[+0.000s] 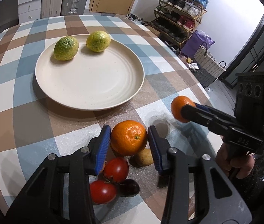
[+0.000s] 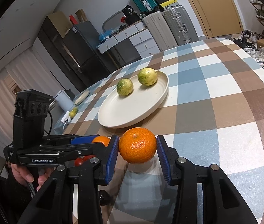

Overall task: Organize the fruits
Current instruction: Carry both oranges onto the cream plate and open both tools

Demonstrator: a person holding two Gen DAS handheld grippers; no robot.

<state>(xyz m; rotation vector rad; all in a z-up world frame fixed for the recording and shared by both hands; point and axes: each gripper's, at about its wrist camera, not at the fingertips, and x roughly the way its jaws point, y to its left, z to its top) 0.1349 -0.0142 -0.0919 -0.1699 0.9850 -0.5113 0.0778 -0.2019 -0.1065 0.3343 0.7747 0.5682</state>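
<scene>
A cream plate (image 1: 94,93) holds two green-yellow lemons (image 1: 66,48) (image 1: 98,41) at its far side; the plate (image 2: 113,119) and the lemons (image 2: 124,86) (image 2: 147,76) also show in the right wrist view. My left gripper (image 1: 129,138) is shut on an orange (image 1: 128,137) above a pile of fruit. My right gripper (image 2: 137,145) is shut on a second orange (image 2: 137,145) and holds it above the table; it shows in the left wrist view (image 1: 180,108) to the right of the plate.
Below my left gripper lie two red tomatoes (image 1: 116,169) (image 1: 102,191), a dark plum (image 1: 129,186) and a small tan fruit (image 1: 144,156). The checked tablecloth (image 1: 20,97) covers a round table. A shoe rack (image 1: 178,16) stands beyond its right edge.
</scene>
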